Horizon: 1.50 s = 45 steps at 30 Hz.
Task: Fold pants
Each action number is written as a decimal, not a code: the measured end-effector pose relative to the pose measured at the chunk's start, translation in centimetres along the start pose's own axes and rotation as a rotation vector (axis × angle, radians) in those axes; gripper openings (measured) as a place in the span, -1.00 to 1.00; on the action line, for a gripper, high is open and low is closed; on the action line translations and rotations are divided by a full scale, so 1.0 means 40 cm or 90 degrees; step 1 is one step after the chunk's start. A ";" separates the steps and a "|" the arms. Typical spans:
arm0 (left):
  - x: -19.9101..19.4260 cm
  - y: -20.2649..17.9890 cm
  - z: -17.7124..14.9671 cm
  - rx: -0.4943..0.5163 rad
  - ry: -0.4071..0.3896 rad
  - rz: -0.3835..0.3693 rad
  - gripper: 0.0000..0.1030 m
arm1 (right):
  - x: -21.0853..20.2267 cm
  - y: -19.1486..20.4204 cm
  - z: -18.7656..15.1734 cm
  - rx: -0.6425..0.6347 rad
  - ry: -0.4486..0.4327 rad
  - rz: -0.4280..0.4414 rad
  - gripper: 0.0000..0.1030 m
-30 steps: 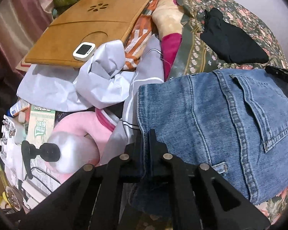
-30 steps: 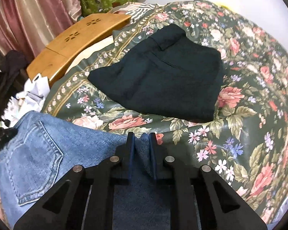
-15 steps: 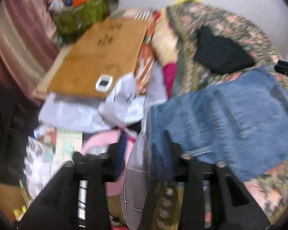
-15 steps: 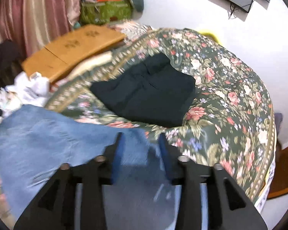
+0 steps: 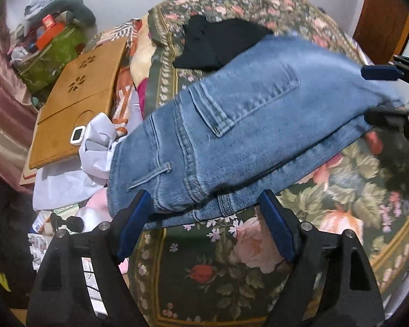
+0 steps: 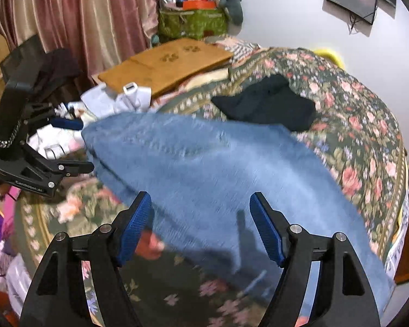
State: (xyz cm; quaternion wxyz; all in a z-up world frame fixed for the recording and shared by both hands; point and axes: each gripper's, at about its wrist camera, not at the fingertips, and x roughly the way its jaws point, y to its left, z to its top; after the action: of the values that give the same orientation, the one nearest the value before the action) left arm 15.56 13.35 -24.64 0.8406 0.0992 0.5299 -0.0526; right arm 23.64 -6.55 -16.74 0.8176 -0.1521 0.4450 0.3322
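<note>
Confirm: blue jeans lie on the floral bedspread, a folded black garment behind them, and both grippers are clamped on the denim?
Not quite. The jeans do lie on the floral bedspread with the black garment behind, but neither gripper is clamped. Each wrist view shows the left gripper and right gripper with jaws apart and opening, pads off the denim.

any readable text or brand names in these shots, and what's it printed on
"CenRobot.AI" – white lettering on the black body of the left tool, seen in the right wrist view.
Green and white carton below the white cloth: print too blurred to read.
Orange box on the green bag: label too small to read.
Small white device on the wooden board: no legible marking.
</note>
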 end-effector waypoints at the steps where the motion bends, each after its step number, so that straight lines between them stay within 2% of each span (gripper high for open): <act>1: 0.009 -0.003 0.006 0.001 0.003 0.004 0.59 | 0.011 0.004 -0.007 0.002 0.006 0.002 0.35; 5: 0.013 -0.029 0.036 0.023 -0.005 0.014 0.57 | 0.033 -0.007 -0.003 0.021 0.015 0.012 0.34; 7: 0.012 -0.057 0.048 0.055 -0.016 0.022 0.54 | 0.036 -0.005 -0.002 0.030 0.018 0.019 0.35; 11: 0.012 -0.099 0.075 0.108 -0.035 0.040 0.23 | 0.045 0.019 0.005 0.017 0.021 0.023 0.32; 12: 0.019 -0.102 0.082 0.111 -0.036 0.037 0.18 | 0.050 0.025 0.009 0.008 0.022 0.021 0.30; 14: 0.036 -0.109 0.092 0.110 -0.028 0.026 -0.11 | 0.058 0.034 0.015 -0.005 0.023 0.017 0.30; 16: 0.055 -0.116 0.096 0.096 -0.014 0.010 -0.28 | 0.063 0.034 0.018 0.003 0.016 0.020 0.28; 19: 0.052 -0.123 0.095 0.085 -0.023 0.007 -0.50 | 0.060 0.034 0.015 0.014 0.000 0.035 0.02; 21: 0.029 -0.123 0.092 0.075 -0.042 0.007 -0.60 | 0.053 0.036 0.017 0.018 -0.011 0.040 -0.45; 23: -0.002 -0.125 0.095 0.069 -0.065 0.001 -0.73 | 0.045 0.036 0.021 0.026 -0.019 0.047 -0.62; 24: -0.016 -0.128 0.093 0.069 -0.073 -0.005 -0.75 | 0.039 0.034 0.022 0.027 -0.023 0.057 -0.78; 25: -0.023 -0.130 0.092 0.069 -0.075 -0.010 -0.79 | 0.031 0.036 0.022 0.028 -0.026 0.066 -0.80; 28: -0.025 -0.127 0.077 0.057 -0.056 -0.044 -0.80 | 0.029 0.047 0.011 0.017 -0.004 0.082 -0.80; 32: 0.010 -0.119 0.054 0.047 -0.026 -0.057 -0.80 | 0.011 0.045 0.004 0.000 0.024 0.109 -0.69; 34: 0.007 -0.113 0.049 0.037 -0.026 -0.063 -0.77 | -0.011 0.026 0.017 0.027 0.017 0.133 -0.50; 36: 0.005 -0.106 0.045 0.025 -0.024 -0.068 -0.75 | -0.020 -0.007 0.043 0.068 -0.011 0.125 -0.06; 38: 0.000 -0.102 0.037 0.016 -0.021 -0.066 -0.69 | -0.006 -0.043 0.071 0.111 -0.025 0.108 0.08; 40: -0.010 -0.097 0.028 0.011 -0.021 -0.061 -0.67 | 0.039 -0.087 0.096 0.161 -0.010 0.084 0.08; 42: -0.030 -0.083 0.022 -0.004 -0.023 -0.064 -0.67 | 0.103 -0.125 0.100 0.190 0.032 0.048 0.08; 44: -0.053 -0.064 0.023 -0.023 -0.028 -0.075 -0.65 | 0.141 -0.143 0.083 0.195 0.067 0.044 0.07; 45: -0.073 -0.047 0.028 -0.037 -0.039 -0.077 -0.64 | 0.134 -0.140 0.071 0.169 0.054 0.048 0.08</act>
State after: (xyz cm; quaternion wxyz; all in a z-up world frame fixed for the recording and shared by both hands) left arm 14.92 11.23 -21.77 0.8541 0.0408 0.5106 -0.0909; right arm 31.27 -6.90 -19.86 0.7980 -0.0396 0.5246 0.2940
